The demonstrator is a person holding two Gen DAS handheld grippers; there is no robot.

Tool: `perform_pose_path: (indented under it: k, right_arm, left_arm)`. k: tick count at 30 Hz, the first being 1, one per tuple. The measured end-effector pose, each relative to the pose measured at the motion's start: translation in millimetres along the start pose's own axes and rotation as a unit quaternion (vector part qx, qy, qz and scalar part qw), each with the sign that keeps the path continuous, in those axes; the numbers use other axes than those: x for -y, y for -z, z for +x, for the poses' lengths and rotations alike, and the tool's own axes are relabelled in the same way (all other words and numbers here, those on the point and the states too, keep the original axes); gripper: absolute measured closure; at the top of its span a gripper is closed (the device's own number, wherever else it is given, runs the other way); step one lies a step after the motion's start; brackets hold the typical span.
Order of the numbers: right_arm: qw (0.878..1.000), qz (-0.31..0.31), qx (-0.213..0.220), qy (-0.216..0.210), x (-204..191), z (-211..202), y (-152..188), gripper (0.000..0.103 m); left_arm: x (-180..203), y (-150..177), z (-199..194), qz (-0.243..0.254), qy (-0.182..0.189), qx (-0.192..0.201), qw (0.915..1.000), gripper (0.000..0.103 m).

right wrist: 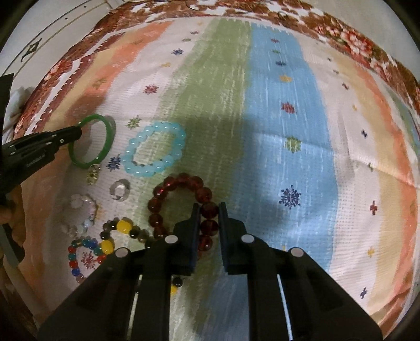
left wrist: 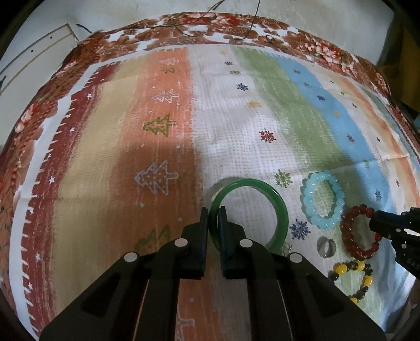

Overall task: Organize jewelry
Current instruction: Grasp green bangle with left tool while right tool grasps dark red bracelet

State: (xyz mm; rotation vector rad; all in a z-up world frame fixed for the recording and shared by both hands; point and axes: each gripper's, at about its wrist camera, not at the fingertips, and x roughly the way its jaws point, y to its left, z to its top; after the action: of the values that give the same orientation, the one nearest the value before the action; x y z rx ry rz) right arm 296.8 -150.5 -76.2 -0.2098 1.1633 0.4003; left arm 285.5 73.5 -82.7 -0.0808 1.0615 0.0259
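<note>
My left gripper [left wrist: 213,212] is shut on the rim of a green bangle [left wrist: 278,202], which also shows in the right wrist view [right wrist: 106,131]. My right gripper [right wrist: 209,208] is shut on a dark red bead bracelet [right wrist: 168,183], also seen in the left wrist view [left wrist: 349,236]. A light blue bead bracelet [right wrist: 155,147] lies between the two, also in the left wrist view [left wrist: 323,199]. A yellow and dark bead bracelet [right wrist: 123,228], a silver ring [right wrist: 119,191], a pale bead bracelet [right wrist: 81,212] and a multicoloured bead bracelet [right wrist: 84,254] lie on the cloth at the left.
A striped cloth [left wrist: 231,118] with trees and snowflakes covers the table, with a floral border [left wrist: 210,23] at the far edge. A small gold-coloured charm [right wrist: 93,173] lies below the bangle. A dark cable [left wrist: 252,23] crosses the far border.
</note>
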Motion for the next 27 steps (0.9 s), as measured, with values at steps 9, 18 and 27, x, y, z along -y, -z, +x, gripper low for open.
perform_pose_path:
  k: [9,18,27]
  right_arm:
    - [0.999,-0.009,0.041,-0.005,-11,-32,3,0.088]
    - [0.996,-0.016,0.092,-0.008,-24,-83,25,0.088]
    - [0.99,-0.016,0.138,-0.03,-38,-130,55,0.088]
  left_arm:
    - [11,8,-41,0.013,0.02,0.034,0.9992,0.095]
    - [23,32,-90,0.01,0.046,0.067,0.9967,0.095]
    - [30,70,-135,0.003,0.069,0.097,0.9929,0.095]
